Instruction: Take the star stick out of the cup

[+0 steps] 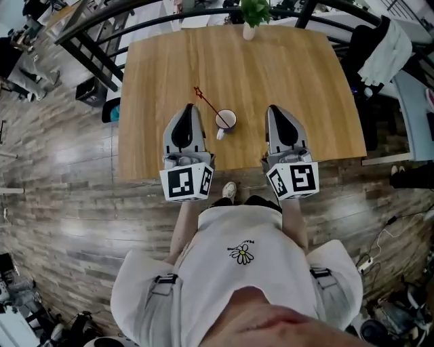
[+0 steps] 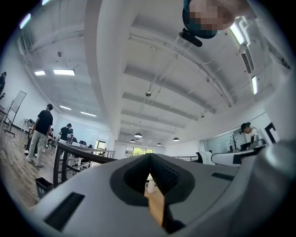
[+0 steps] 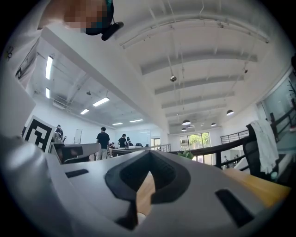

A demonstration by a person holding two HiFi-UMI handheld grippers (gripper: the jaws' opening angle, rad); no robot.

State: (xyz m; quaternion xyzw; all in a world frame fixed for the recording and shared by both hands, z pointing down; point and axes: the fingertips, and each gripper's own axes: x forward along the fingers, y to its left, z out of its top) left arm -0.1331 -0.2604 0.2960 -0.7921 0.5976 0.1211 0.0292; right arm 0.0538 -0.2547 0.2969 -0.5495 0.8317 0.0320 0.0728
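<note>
A white cup [image 1: 226,120] stands on the wooden table [image 1: 298,74], near its front middle. The thin red star stick [image 1: 209,104] leans out of it to the upper left, with the star at its top end. My left gripper [image 1: 189,108] rests on the table just left of the cup, jaws shut and empty. My right gripper [image 1: 272,109] rests to the right of the cup, a little further off, also shut and empty. In the left gripper view the left gripper [image 2: 149,159] has its jaws together; the right gripper [image 3: 150,156] looks the same in its own view. Neither gripper view shows the cup.
A small green plant in a white vase [image 1: 251,19] stands at the table's far edge. A black railing [image 1: 102,27] runs behind the table. A chair draped with white cloth [image 1: 384,46] is at the right. People stand far off in the room [image 2: 41,134].
</note>
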